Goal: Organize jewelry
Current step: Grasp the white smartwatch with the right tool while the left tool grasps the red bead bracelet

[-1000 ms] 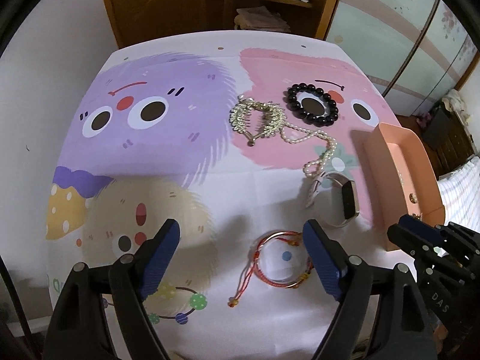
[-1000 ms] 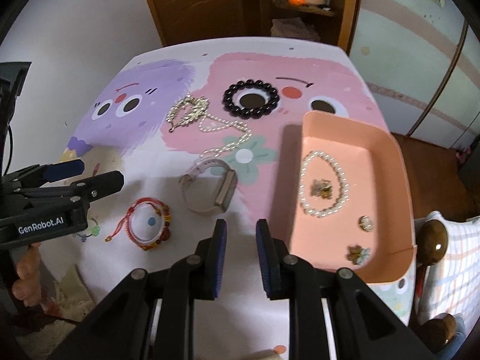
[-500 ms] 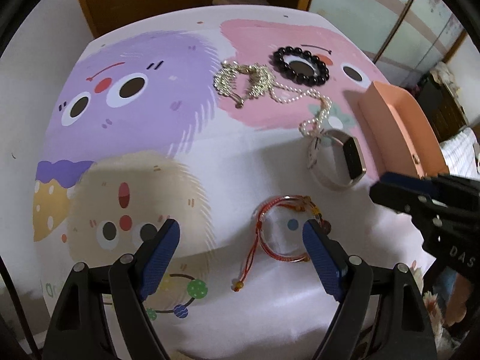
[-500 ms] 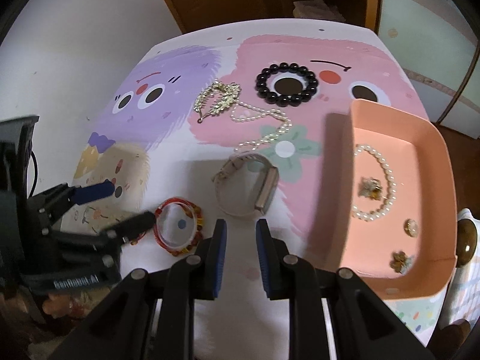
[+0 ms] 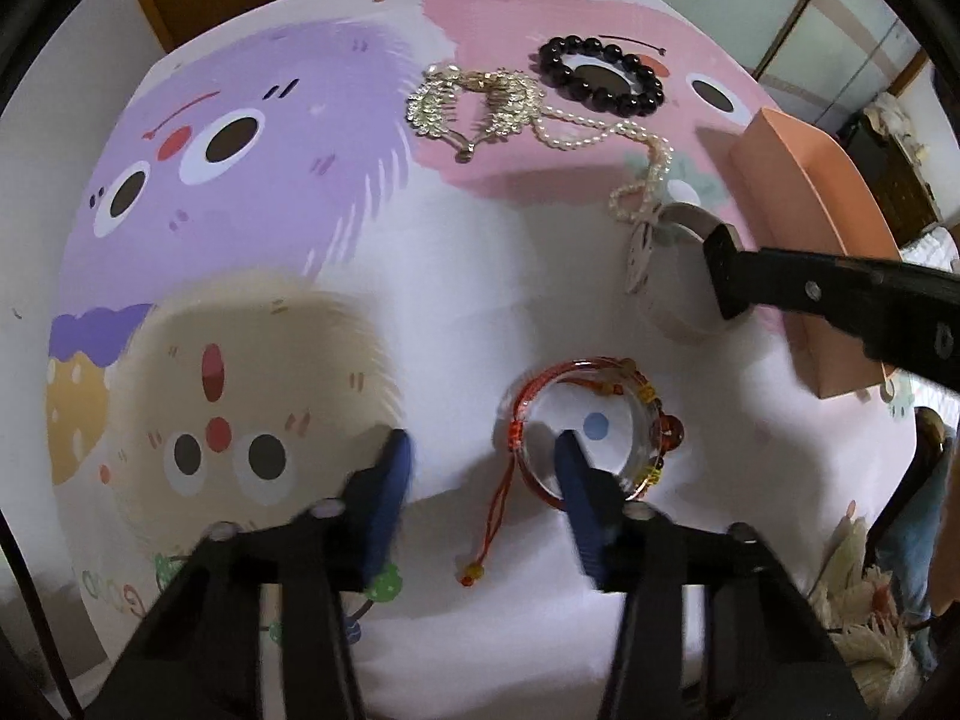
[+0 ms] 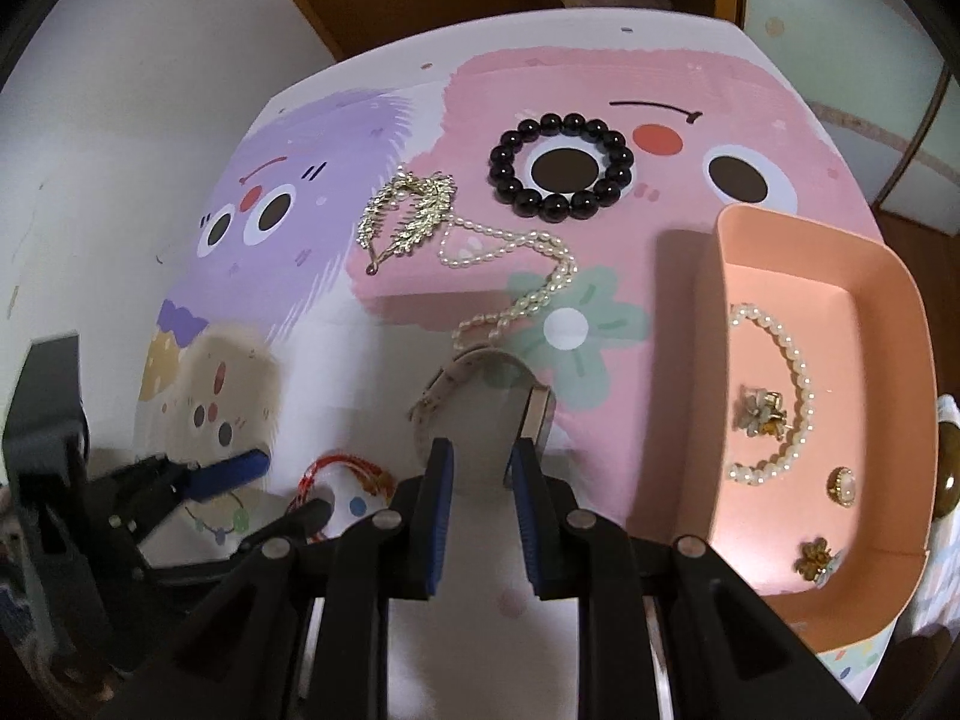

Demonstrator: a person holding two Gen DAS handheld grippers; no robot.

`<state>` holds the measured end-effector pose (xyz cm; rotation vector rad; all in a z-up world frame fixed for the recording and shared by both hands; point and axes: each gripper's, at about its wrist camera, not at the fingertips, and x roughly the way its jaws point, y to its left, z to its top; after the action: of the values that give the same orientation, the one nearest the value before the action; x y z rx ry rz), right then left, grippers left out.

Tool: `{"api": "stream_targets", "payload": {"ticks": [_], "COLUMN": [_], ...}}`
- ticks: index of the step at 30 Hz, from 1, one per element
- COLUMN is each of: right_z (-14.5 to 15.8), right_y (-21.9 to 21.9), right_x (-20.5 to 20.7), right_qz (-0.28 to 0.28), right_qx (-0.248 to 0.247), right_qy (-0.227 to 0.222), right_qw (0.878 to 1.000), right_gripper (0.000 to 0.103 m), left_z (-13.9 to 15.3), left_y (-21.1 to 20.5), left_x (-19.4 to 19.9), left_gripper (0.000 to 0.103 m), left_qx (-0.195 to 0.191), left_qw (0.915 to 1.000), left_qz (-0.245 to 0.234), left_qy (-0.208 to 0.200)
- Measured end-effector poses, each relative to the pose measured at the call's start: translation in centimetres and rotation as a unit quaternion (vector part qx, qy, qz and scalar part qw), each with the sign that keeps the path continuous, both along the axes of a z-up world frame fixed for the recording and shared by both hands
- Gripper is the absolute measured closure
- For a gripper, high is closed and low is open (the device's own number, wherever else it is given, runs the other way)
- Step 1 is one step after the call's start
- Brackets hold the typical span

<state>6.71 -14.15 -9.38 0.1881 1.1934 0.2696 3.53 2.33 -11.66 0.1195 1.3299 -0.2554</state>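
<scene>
A red-corded bangle (image 5: 654, 414) lies on the cartoon tablecloth. My left gripper (image 5: 483, 468) points down at it with its jaws closing. Its right finger stands inside the ring; the ring's left rim and red cord lie between the pads, untouched. In the right wrist view the same bangle (image 6: 342, 471) is half hidden by that gripper. My right gripper (image 6: 480, 468) hangs over the near side of a pale-strapped watch (image 6: 456, 372), its pads a narrow gap apart with nothing visibly between them. That gripper's finger covers part of the watch (image 5: 642, 252) in the left wrist view.
A black bead bracelet (image 6: 561, 165), a gold leaf necklace (image 6: 408, 216) and a pearl strand (image 6: 516, 276) lie farther back. The pink tray (image 6: 900, 312) at right holds a pearl bracelet (image 6: 780, 396) and small brooches. A wall runs along the left.
My left gripper sank toward the bangle and its jaws narrowed from wide to straddling the ring's left rim. My right gripper slid left from beside the tray to over the watch.
</scene>
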Motion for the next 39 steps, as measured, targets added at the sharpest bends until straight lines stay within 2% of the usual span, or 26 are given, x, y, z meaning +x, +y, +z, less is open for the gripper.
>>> {"api": "stream_targets", "payload": {"ticks": [1,3,5,11,15,19,28,31,34,39], "right_z": [0.0,0.0,0.1,0.1,-0.6,-1.2,-2.5,-2.9,-3.2,-2.4], "right_y": [0.0,0.1,0.3,0.5,0.8,1.2,2.2,2.1,1.3,-0.2], "right_x": [0.2,0.7,1.4,4.3,5.9,6.5,6.1,6.2,6.0,4.8], "right_qz": [-0.003,-0.009,-0.007,0.0,0.028,0.051,0.084,0.081,0.072,0.053], "right_qx": [0.001,-0.003,-0.009,-0.037,-0.055,-0.073,-0.096,-0.086,-0.05,0.0], "right_qy": [0.002,0.004,0.005,0.03,0.066,0.082,0.07,0.065,0.07,0.053], "right_qw": [1.0,1.0,1.0,0.999,0.996,0.993,0.989,0.991,0.994,0.997], "right_gripper": [0.083,0.083,0.083,0.083,0.083,0.083,0.083,0.094,0.095,0.097], "left_z": [0.1,0.1,0.2,0.3,0.3,0.3,0.2,0.1,0.4,1.9], "left_y": [-0.1,-0.4,-0.5,0.2,0.8,1.5,1.5,1.4,1.8,2.3], "left_x": [0.0,0.1,0.2,0.8,0.8,1.0,1.3,1.2,1.2,1.0], "left_gripper": [0.064,0.08,0.093,0.096,0.097,0.097,0.097,0.097,0.098,0.099], "left_qx": [0.003,0.016,0.022,0.004,-0.011,-0.016,-0.007,-0.007,-0.006,-0.01], "left_qw": [1.0,0.9999,0.9997,0.9998,0.9993,0.9989,0.9983,0.9981,0.9976,0.9965], "left_qz": [0.0,-0.003,-0.005,0.015,0.027,0.033,0.046,0.05,0.063,0.083], "left_qy": [0.0,-0.005,-0.005,0.014,0.025,0.03,0.034,0.036,0.029,0.005]}}
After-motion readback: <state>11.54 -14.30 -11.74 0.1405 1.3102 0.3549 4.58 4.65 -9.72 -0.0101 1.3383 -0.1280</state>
